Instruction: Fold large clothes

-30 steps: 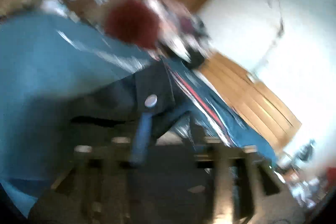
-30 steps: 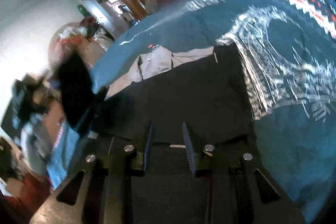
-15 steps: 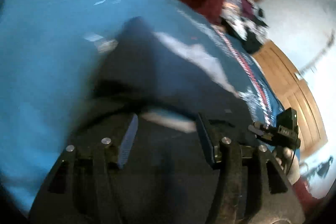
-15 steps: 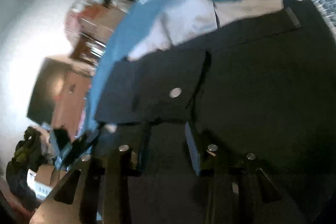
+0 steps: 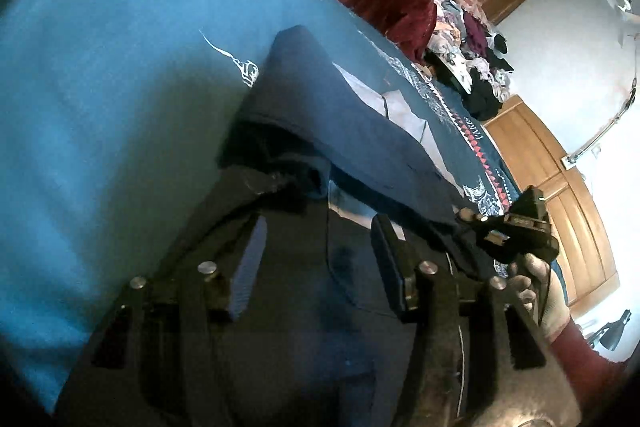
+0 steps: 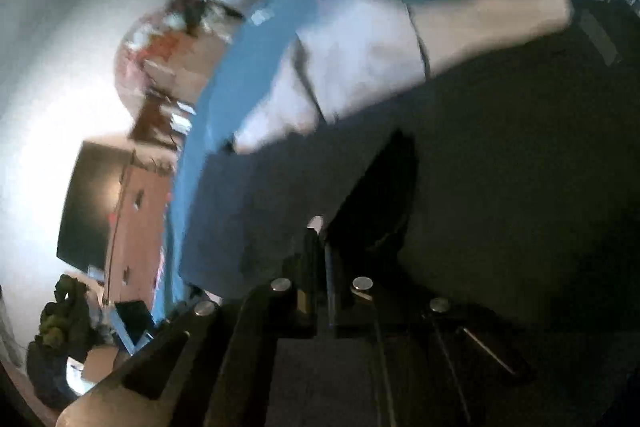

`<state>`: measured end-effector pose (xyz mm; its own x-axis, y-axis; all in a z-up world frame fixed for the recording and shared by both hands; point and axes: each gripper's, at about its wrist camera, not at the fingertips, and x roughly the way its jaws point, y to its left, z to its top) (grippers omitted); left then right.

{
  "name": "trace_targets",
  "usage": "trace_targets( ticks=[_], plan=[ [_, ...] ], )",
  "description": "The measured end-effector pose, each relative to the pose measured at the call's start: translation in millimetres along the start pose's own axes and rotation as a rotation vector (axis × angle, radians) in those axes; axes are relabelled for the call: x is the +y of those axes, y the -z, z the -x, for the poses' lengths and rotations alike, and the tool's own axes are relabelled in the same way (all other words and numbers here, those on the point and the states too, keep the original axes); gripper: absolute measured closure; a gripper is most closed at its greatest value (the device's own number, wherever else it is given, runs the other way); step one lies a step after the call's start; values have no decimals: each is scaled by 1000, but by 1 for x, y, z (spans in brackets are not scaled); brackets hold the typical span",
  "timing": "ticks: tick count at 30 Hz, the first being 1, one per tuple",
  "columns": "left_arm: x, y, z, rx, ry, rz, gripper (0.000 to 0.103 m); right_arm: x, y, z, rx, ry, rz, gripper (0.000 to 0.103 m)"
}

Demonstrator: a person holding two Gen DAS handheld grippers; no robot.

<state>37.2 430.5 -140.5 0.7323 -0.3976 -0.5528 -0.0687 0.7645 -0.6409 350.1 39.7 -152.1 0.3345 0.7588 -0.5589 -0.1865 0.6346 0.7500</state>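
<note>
On the blue patterned bedspread (image 5: 120, 75) that covers the bed, a pair of dark trousers (image 5: 340, 131) lies spread, its pale pocket linings (image 5: 384, 103) turned out near the waist. The garment sits toward the near edge of the bed, with a heap of other clothes (image 5: 460, 27) well apart at the far edge.

The left gripper (image 5: 316, 263) hovers low over the dark cloth with its jaws set wide apart and nothing between them. The right gripper (image 6: 320, 247), seen in the left view at the garment's right end, has its jaws drawn close together on a fold of the trousers' edge, and that edge rises off the bed in a lifted ridge. A hand (image 5: 536, 287) in a pale glove carries it.

The step in hand looks like taking up the waist end at two points so one half can be laid over the other. To do it well, the left gripper should likely come down on the matching edge and close on all layers of cloth there, not just the top one. Both ends should then probably rise together and travel level, keeping the cloth taut between them so the fold line lands straight. The loose pocket linings could bunch under the fold, so they are worth tucking flat.
</note>
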Motion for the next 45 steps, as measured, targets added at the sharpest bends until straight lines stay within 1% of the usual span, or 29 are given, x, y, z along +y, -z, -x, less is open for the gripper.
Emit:
trace_targets(
  ticks=[2,4,7,10,15,17,21,24,25,26,27,29,30,31,32,33,35,36,37,39,40,42,44,45],
  plan=[
    [-1,-1,-2,-3,5,0,49,1,-2,28,-64,6,7,98],
    [1,-1,0,-4,8,-1,49,-3,-3,57,-113,48,24,98],
    [3,0,1,-5,6,-3,49,-16,-1,85,-149,99,22,98],
    [4,0,1,-3,2,-4,49,-32,2,100,-161,128,2,98],
    [2,-3,1,0,-5,-6,49,-58,15,111,-147,195,-5,98],
    [1,-4,-1,1,-9,-8,49,-65,20,110,-140,229,1,98],
    [-7,-7,-2,8,-45,-18,48,-73,28,111,-134,252,9,98],
    [-21,-9,3,5,-109,-55,44,-75,31,111,-122,254,15,98],
    [-33,-11,8,-9,-107,-83,43,-77,32,110,-105,255,16,96],
    [-45,-13,14,-28,-98,-112,43,-77,32,107,-80,251,14,93],
    [-57,-16,20,-52,-88,-147,40,-79,32,105,-54,243,7,90],
    [-81,-28,23,-87,-64,-222,32,-80,34,109,-46,261,19,88],
    [-90,-35,19,-88,-64,-260,24,-79,34,111,-52,267,22,85],
    [-94,-44,8,-78,-90,-298,18,-78,35,117,-71,274,23,83],
    [-93,-50,-5,-60,-121,-321,18,-76,35,121,-87,278,26,83],
    [-83,-59,-26,-11,-169,-320,18,-74,35,127,-112,286,32,83],
    [-54,-66,-59,90,-253,-264,21,-66,36,137,-153,306,54,83],
    [-34,-66,-79,161,-314,-221,23,-61,36,141,-169,310,74,83],
    [-20,-65,-91,198,-310,-187,24,-56,36,142,-177,314,99,83],
    [-16,-65,-90,168,-268,-181,20,-46,34,140,-172,320,153,83],
    [-17,-65,-89,164,-268,-183,20,-42,32,134,-155,318,181,83],
    [-16,-64,-90,158,-268,-192,20,-43,29,113,-97,333,219,83],
    [-14,-64,-94,159,-270,-193,20,-59,28,86,-2,362,192,84],
    [-16,-65,-94,160,-272,-194,20,-66,29,80,12,369,176,88]
  ],
)
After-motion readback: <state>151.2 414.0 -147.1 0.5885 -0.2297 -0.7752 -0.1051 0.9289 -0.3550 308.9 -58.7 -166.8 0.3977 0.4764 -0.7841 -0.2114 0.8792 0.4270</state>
